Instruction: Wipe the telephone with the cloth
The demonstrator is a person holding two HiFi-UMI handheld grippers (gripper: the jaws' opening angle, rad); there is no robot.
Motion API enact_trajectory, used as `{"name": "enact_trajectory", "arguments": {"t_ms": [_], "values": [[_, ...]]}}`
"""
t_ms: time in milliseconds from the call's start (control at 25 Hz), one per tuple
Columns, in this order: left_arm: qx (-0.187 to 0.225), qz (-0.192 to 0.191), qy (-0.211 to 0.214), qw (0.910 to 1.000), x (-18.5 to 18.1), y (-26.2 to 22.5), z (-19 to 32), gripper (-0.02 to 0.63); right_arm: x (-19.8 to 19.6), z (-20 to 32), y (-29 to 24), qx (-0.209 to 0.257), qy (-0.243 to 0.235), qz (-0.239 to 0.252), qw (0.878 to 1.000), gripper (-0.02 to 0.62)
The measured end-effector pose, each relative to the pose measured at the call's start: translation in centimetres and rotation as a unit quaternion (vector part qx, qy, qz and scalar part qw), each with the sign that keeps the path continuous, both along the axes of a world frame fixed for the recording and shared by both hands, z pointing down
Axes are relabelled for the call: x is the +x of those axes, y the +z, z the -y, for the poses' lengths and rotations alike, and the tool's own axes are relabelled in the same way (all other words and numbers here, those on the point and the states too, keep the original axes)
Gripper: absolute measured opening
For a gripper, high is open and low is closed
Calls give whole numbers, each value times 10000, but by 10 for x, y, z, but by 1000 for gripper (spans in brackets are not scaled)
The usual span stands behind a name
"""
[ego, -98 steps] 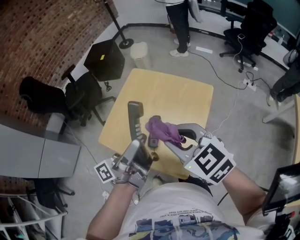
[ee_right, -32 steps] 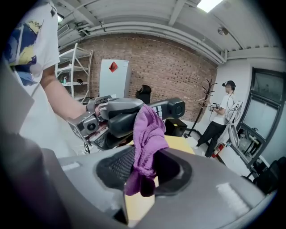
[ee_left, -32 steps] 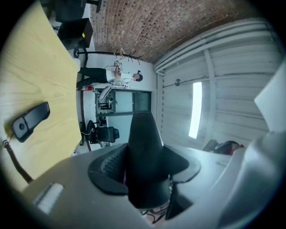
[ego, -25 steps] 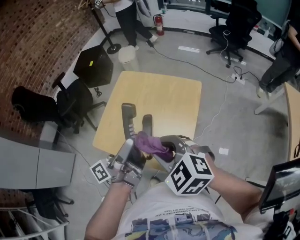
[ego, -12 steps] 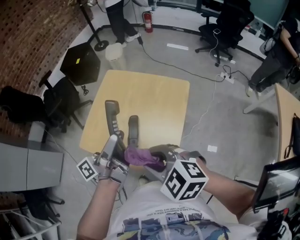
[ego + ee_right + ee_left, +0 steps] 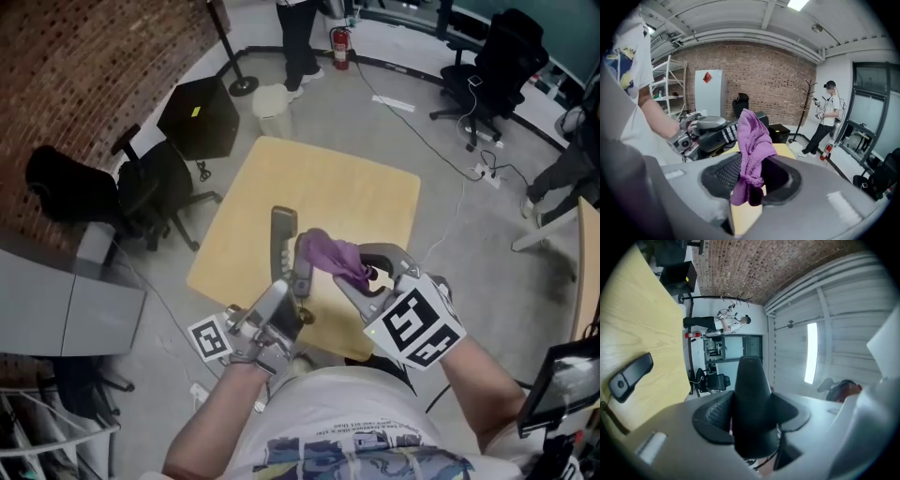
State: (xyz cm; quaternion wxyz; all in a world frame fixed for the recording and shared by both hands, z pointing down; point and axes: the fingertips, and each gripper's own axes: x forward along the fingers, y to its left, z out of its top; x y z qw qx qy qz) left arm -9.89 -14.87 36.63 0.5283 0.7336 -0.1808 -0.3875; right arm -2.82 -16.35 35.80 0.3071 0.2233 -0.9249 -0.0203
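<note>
Head view: we see the L gripper (image 6: 286, 300) low at the near edge of the wooden table (image 6: 347, 187), its jaws clamped on the near end of the telephone (image 6: 284, 234). The tel. is a dark bar with a keypad and points away from us over the tabletop. L gripper view confirms this: the pads are pressed on both sides of the black body, with no gap. We can't tell whether the tel.'s far end rests on the table.

R gripper (image 6: 356, 270) comes in from the right, marker cube (image 6: 414, 326) toward us. Its jaws pinch a purple cloth (image 6: 330, 253). In the R gripper view the cloth (image 6: 752, 154) is bunched betw. the pads, part sticking up past the tips and a tail hanging below.

The cloth sits just right of the tel., approx. mid-length. We can't tell whether they are in contact. A second black piece (image 6: 302, 274) lies just beside the tel. on its right, partly under the cloth. L gripper view shows this piece (image 6: 630, 376) flat on the wood with a thin cord (image 6: 610, 414) next to it.

Bkgd: black box (image 6: 202, 117) and office chair (image 6: 155, 192) on the floor left of the table. A person (image 6: 300, 37) stands beyond it.
</note>
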Motion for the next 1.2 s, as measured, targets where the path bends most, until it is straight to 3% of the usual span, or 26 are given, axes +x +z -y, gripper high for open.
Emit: {"name": "enact_trajectory", "arguments": {"t_ms": [160, 520, 1200], "values": [[-76, -116, 28, 9999, -8, 5, -5, 252, -22, 2, 0, 130, 40, -11, 9999, 117], [-114, -397, 105, 9991, -20, 5, -12, 252, -56, -31, 6, 114, -491, -188, 9986, 117], [-71, -537, -158, 9984, -44, -2, -25, 252, -68, -107, 16, -243, -816, -76, 9963, 117]]}}
